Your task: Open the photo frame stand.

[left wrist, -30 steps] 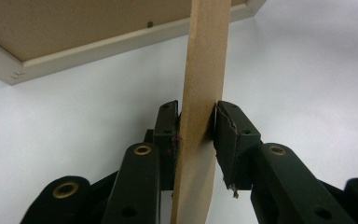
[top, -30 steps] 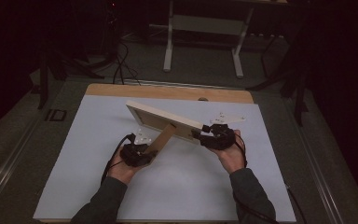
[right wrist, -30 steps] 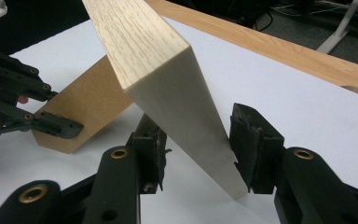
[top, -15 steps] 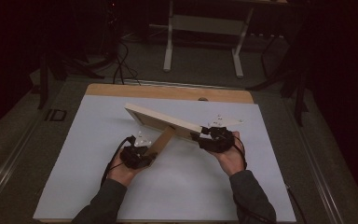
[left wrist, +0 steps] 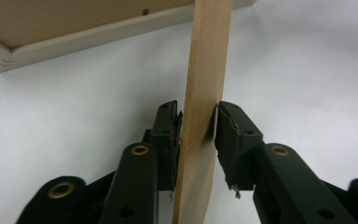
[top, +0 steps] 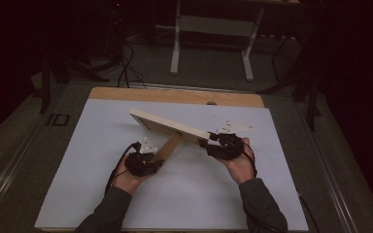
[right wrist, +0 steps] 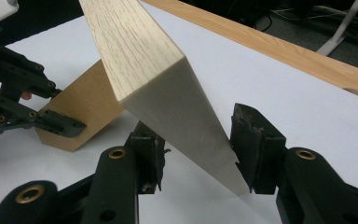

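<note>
The white table carries the whole job, and most of it lies bare around the work, so there is room to swing things without hitting anything. Above its middle a pale wooden picture frame is held tilted, one long edge raised off the surface and its back turned toward the person. The right gripper is clamped on the frame's near corner, both pads against its sides, and that grip should stay firm and level, since it bears the frame's weight. From the back of the frame a brown stand leg slopes down toward the left gripper. In the left gripper view the leg runs up between the jaws; they have just been opening a little, the left pad touching the board while the other looks just off it. The step appears to be swinging the leg out from the back, so it is best done slowly, moving the leg about its hinge rather than pulling it sideways, and re-closing the left jaws before any push, lest the thin board slip or twist
</note>
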Demonstrator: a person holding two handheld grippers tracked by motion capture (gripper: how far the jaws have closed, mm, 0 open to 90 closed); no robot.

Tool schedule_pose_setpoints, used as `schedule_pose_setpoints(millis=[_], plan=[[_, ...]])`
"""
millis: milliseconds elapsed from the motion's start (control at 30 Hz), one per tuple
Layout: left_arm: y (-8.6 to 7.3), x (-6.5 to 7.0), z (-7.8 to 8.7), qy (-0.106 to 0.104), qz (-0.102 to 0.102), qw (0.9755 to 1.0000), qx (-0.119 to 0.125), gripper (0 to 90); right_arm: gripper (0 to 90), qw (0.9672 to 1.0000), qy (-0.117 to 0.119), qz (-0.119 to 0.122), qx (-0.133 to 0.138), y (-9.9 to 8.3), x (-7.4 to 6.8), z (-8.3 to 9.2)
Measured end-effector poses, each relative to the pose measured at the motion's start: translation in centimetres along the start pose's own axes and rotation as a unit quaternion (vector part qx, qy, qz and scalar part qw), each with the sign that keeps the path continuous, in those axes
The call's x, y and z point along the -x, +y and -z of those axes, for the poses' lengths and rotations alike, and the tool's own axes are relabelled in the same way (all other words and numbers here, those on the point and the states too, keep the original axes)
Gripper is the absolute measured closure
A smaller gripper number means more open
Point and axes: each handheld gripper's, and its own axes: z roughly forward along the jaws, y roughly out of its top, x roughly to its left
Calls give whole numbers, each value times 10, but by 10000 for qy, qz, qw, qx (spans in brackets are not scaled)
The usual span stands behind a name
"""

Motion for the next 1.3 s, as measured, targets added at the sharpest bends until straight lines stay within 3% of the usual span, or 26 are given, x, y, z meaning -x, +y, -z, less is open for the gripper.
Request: schedule_pose_setpoints(millis=[533, 1300], plan=[[1, -3, 5, -51, 20, 9999, 101, 620, 523, 9999, 73, -71, 39, -2, 3, 3], [1, -12, 25, -155, 228, 9987, 434, 609, 510, 9999, 105, -82, -55, -8, 6, 4]])
